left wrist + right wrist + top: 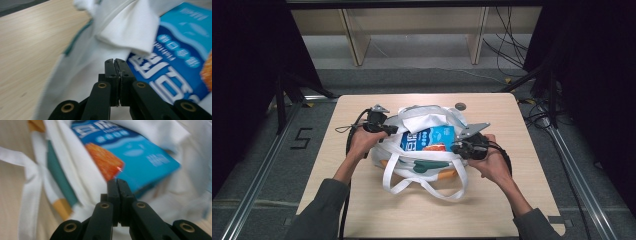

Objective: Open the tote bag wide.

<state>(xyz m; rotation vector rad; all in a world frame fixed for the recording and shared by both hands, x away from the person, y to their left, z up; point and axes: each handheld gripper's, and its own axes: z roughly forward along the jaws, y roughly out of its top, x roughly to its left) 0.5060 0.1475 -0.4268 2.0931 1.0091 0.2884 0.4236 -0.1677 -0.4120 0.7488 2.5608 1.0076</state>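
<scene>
A white tote bag (424, 116) with green and orange trim lies on the wooden table (492, 200). A blue snack packet (432, 137) with an orange picture rests in its mouth. My left gripper (393, 130) is at the bag's left edge; its jaws (115, 60) are shut with nothing visible between them, and the white cloth (125, 32) and the packet (175, 55) lie just beyond. My right gripper (456, 147) is at the bag's right side, jaws (117, 180) shut, the tips close to the packet (145, 152) and the bag's rim (70, 165).
The bag's two white handles (412, 187) loop toward the table's near edge. A small round grey disc (460, 105) sits near the far edge. Bare tabletop (30, 50) lies left of the bag. Wooden frames (357, 40) and cables (507, 45) are on the floor behind.
</scene>
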